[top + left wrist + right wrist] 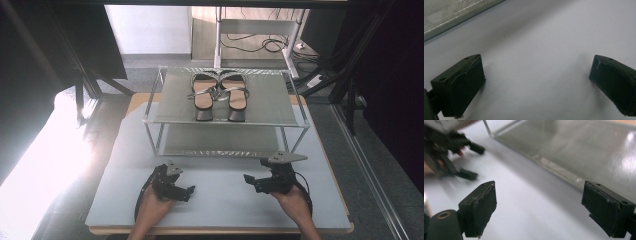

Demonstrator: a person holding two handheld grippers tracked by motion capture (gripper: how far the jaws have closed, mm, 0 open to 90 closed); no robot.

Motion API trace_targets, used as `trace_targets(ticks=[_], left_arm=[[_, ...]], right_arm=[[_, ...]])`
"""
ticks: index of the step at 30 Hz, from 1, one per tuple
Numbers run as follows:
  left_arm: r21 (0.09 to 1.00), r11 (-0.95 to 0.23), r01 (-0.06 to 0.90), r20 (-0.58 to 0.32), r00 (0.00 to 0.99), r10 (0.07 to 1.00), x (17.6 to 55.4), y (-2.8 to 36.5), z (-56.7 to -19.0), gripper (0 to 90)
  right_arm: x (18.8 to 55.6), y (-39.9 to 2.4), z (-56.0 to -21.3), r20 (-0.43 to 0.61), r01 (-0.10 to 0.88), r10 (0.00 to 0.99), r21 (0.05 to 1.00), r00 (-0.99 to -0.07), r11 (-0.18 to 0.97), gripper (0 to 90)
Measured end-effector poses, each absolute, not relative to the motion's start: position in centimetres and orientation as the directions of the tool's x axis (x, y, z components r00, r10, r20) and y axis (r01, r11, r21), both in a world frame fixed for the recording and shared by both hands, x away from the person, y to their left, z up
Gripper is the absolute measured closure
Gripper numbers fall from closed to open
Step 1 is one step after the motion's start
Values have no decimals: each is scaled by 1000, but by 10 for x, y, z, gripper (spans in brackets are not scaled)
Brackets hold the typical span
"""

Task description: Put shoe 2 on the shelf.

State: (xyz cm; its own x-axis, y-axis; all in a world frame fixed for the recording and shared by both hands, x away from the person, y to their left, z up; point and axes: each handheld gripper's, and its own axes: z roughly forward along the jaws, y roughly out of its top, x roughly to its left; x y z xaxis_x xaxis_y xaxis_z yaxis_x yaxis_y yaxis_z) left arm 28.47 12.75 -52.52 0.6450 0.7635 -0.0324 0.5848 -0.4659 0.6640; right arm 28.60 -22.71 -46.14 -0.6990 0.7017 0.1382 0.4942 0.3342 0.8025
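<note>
Resting low on pale grey matte worktop (225,200), near its front edge: left black two-jaw gripper (189,192) and right black two-jaw gripper (249,181), tips turned toward each other, well apart. Left gripper (536,82) jaws spread wide, nothing between; pads dark, rubbery, edges frayed. Right gripper (539,207) jaws likewise wide, empty; pads scuffed, a brass-coloured screw hole at the base of one. Grey three-cornered plate (286,158) atop right gripper. Standing at worktop's middle toward the far edge: two-tier metal-framed rack with grey fabric-like shelves (170,107), thin silvery tubes at corners. Centred on the upper shelf: pair of strappy block-heeled sandals with tan insoles (220,95), side by side, touching at the straps, heels toward the front edge.
</note>
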Motion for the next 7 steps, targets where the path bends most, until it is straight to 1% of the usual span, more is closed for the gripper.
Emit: trace_targets(ticks=[1,5,7], left_arm=[[664,-466,585,-32,645,763,285,128,-525,0],[664,-465,585,-32,644,765,285,127,-525,0],[664,-465,585,-31,644,764,285,127,-525,0]], right_arm=[[286,-227,-461,138,494,702,803,-699,334,121],[283,-228,-489,110,508,703,769,-702,388,121],[283,-228,-492,104,509,699,761,-708,402,120]])
